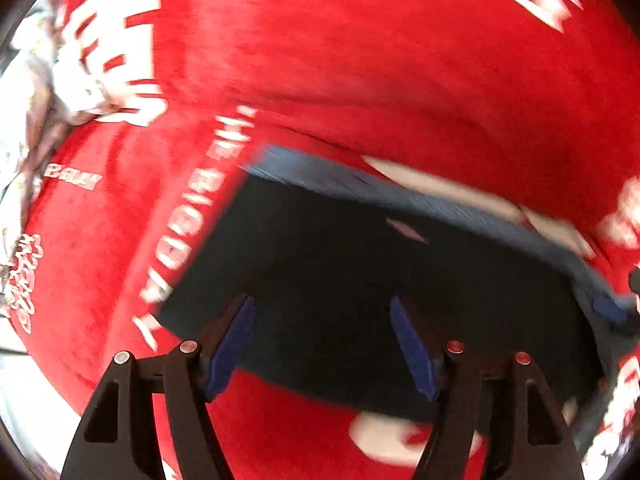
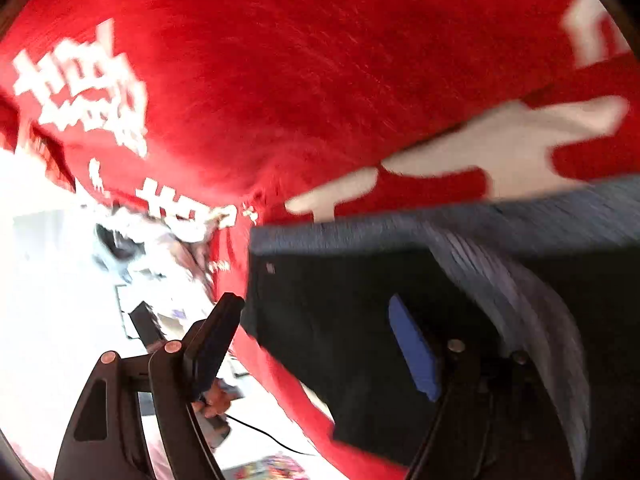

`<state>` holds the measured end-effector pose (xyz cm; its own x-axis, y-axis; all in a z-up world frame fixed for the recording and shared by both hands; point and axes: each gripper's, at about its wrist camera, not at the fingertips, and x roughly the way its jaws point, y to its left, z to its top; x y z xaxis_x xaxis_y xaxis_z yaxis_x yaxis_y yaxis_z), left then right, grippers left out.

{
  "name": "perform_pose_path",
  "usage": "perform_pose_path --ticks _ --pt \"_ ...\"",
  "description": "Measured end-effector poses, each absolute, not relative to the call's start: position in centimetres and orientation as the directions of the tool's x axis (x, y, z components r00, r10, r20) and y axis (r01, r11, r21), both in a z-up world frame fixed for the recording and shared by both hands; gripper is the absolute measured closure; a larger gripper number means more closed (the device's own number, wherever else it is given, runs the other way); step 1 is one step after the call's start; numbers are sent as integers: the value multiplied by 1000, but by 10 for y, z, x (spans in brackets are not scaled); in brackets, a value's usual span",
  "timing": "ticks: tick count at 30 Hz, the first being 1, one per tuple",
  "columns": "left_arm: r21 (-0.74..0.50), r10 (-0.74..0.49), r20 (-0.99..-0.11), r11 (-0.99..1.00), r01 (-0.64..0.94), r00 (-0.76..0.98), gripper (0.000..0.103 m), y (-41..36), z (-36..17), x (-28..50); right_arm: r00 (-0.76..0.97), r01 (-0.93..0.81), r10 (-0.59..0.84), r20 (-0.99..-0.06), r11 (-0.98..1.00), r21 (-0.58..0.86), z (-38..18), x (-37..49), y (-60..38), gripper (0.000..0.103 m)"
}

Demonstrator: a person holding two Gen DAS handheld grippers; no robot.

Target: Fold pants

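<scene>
Dark navy pants point(image 1: 340, 264) lie folded on a red blanket with white lettering point(image 1: 360, 60); a lighter blue ribbed waistband point(image 1: 400, 196) runs along their far edge. My left gripper point(image 1: 320, 312) is open, its blue-padded fingers point(image 1: 236, 340) apart just above the near edge of the pants, holding nothing. In the right wrist view the pants point(image 2: 340, 320) fill the lower right with the waistband point(image 2: 440, 228) on top. My right gripper point(image 2: 316, 312) is open over the pants' left edge, empty. Both views are motion-blurred.
The red blanket point(image 2: 320, 60) covers the surface. A crumpled pale patterned cloth point(image 1: 44, 92) lies at the far left. Beyond the blanket's edge lie a bright white floor point(image 2: 60, 280), a black cable point(image 2: 272, 440) and small clutter.
</scene>
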<state>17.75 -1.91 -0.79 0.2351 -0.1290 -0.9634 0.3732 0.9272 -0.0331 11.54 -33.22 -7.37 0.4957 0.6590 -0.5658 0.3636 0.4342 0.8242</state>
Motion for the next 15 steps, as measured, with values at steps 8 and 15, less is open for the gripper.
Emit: perform_pose_path --ticks 8,15 --pt "-280 -330 -942 680 678 -58 31 -131 -12 36 560 511 496 -664 425 748 -56 -79 -368 23" --pt "-428 -357 -893 479 767 -275 31 -216 -31 -69 544 747 321 -775 235 622 -88 -254 -350 23"
